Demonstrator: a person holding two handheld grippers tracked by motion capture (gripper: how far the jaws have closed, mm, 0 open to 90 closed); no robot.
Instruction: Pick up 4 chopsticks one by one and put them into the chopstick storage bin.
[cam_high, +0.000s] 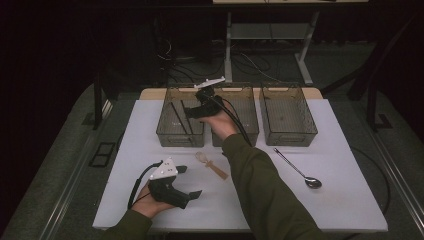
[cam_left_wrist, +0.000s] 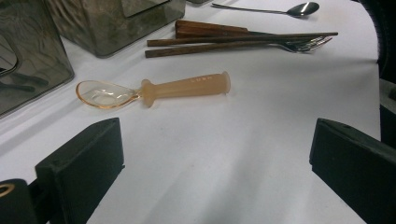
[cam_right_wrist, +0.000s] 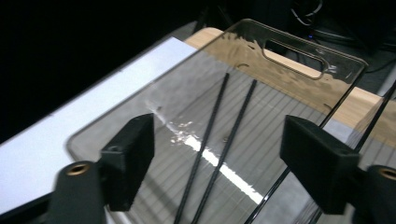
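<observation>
My right gripper (cam_high: 187, 111) hangs over the left smoky clear bin (cam_high: 172, 134), reached across on a green-sleeved arm. In the right gripper view its jaws (cam_right_wrist: 219, 149) stand open and empty above that bin (cam_right_wrist: 243, 46), where two black chopsticks (cam_right_wrist: 215, 112) lie on the ribbed floor. My left gripper (cam_high: 189, 181) rests low at the table's front left, jaws open (cam_left_wrist: 215, 154) with nothing between them. Just ahead of it lies a translucent orange spoon (cam_left_wrist: 154, 91) (cam_high: 211, 165) on the white table.
A middle bin (cam_high: 247, 135) and a right bin (cam_high: 287, 135) stand beside the left one. A metal spoon (cam_high: 299, 172) (cam_left_wrist: 289, 8) lies at the right. Brown wooden chopsticks (cam_left_wrist: 205, 39) and a fork (cam_left_wrist: 308, 43) lie beyond the orange spoon.
</observation>
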